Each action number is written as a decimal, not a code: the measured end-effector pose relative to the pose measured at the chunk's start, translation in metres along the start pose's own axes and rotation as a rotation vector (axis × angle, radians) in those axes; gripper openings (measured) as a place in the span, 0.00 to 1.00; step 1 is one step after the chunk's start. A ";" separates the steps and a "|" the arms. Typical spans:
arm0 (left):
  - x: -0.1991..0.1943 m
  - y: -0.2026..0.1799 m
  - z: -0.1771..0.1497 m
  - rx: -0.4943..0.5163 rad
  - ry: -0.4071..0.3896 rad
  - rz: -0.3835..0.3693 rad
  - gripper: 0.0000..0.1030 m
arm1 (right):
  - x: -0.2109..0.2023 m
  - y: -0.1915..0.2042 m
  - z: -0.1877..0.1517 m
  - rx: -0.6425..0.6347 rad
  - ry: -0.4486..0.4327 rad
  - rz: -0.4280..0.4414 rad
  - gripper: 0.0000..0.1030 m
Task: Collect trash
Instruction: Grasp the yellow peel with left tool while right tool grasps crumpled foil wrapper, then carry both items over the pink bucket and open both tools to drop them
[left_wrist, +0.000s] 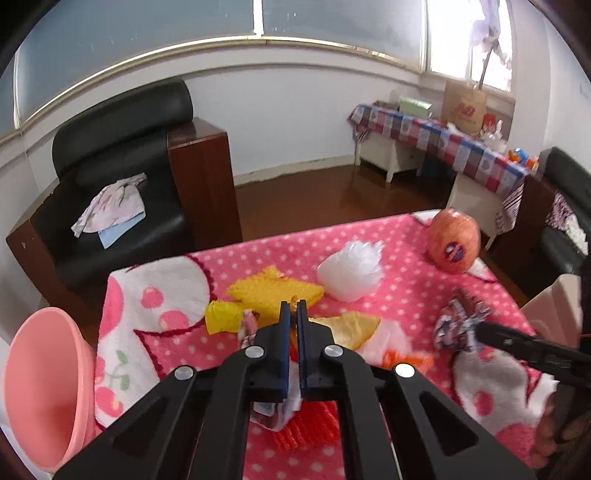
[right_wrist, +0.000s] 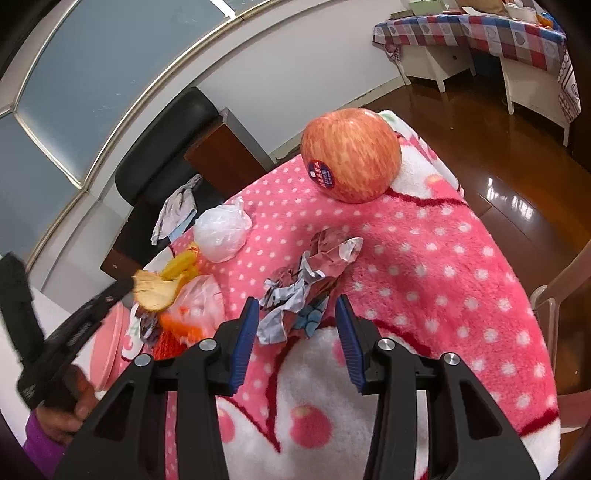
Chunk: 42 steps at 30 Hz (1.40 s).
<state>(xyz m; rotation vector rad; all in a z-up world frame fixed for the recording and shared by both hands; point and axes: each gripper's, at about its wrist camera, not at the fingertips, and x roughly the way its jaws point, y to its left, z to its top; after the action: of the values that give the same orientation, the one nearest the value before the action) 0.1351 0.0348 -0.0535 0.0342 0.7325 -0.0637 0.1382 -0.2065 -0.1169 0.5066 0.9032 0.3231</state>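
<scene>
My left gripper (left_wrist: 293, 308) is shut on a dried orange peel (right_wrist: 153, 291), thin edge showing between the pads, held above the trash pile. My right gripper (right_wrist: 295, 306) is open, its fingers on either side of a crumpled printed wrapper (right_wrist: 310, 273), which also shows in the left wrist view (left_wrist: 458, 321). A crumpled white plastic bag (left_wrist: 349, 271) (right_wrist: 221, 232), yellow paper scraps (left_wrist: 273, 291), an orange net (left_wrist: 306, 424) and a clear wrapper (right_wrist: 199, 302) lie on the pink dotted blanket (left_wrist: 388, 240).
A pink plastic bin (left_wrist: 44, 391) stands at the table's left edge. An apple (right_wrist: 351, 155) with a sticker sits at the far right of the blanket. A black armchair (left_wrist: 122, 177) stands behind. A cloth-covered side table (left_wrist: 443, 136) is at the back right.
</scene>
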 end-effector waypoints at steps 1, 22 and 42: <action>-0.007 0.001 0.001 -0.006 -0.012 -0.007 0.03 | 0.002 0.001 0.000 0.000 0.001 -0.005 0.43; -0.098 0.058 -0.017 -0.149 -0.131 0.016 0.03 | -0.025 0.019 -0.014 -0.046 -0.033 0.005 0.10; -0.166 0.132 -0.053 -0.269 -0.215 0.163 0.03 | -0.039 0.129 -0.022 -0.214 0.012 0.299 0.10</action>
<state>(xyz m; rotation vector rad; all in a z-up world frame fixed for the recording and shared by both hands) -0.0144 0.1774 0.0195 -0.1676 0.5159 0.1842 0.0905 -0.1105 -0.0317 0.4406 0.7928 0.6878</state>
